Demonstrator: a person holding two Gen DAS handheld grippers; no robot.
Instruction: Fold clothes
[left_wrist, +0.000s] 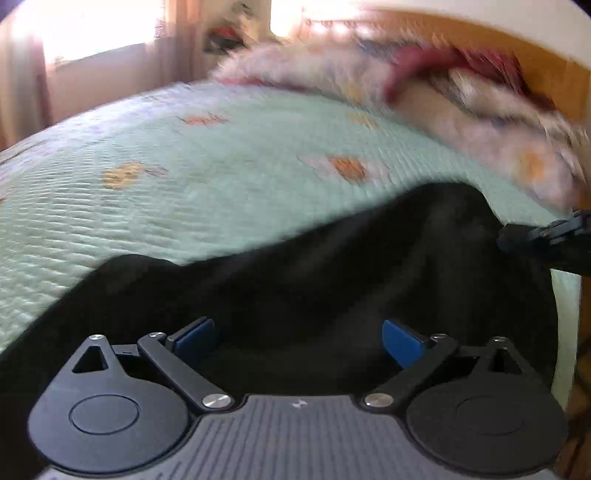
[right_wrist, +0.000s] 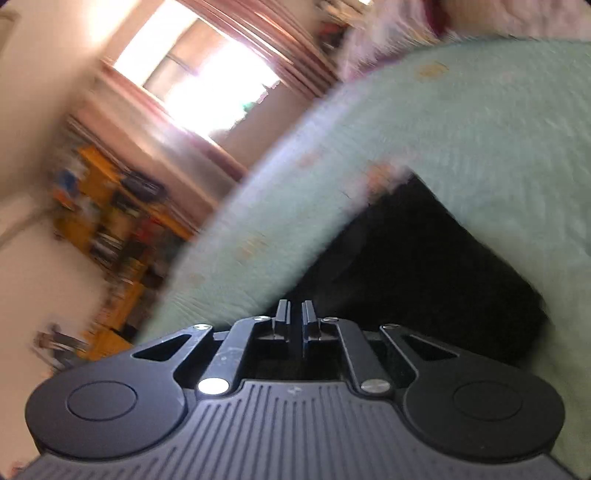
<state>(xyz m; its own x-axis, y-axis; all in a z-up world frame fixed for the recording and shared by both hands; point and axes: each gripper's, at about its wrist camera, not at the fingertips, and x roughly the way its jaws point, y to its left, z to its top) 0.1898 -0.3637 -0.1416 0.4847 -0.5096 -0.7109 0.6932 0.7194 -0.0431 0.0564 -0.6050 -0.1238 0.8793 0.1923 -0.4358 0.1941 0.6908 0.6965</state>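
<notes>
A black garment (left_wrist: 332, 266) lies spread on the pale green bedspread (left_wrist: 184, 177) near the bed's front edge. My left gripper (left_wrist: 299, 339) hovers low over the garment's near part, its blue pads (left_wrist: 402, 341) wide apart and open, with only cloth beneath them. My right gripper (left_wrist: 517, 236) comes in from the right edge at the garment's right corner. In the right wrist view, my right gripper (right_wrist: 295, 314) has its fingers pressed together at the near edge of the black garment (right_wrist: 424, 266), with dark cloth in the thin slit between them. Both views are motion-blurred.
A heap of pink, white and red bedding (left_wrist: 424, 85) lies along the wooden headboard (left_wrist: 517, 48). A bright window with curtains (right_wrist: 207, 77) and a cluttered orange shelf (right_wrist: 110, 218) stand beyond the bed's far side. The bed edge drops off at the right.
</notes>
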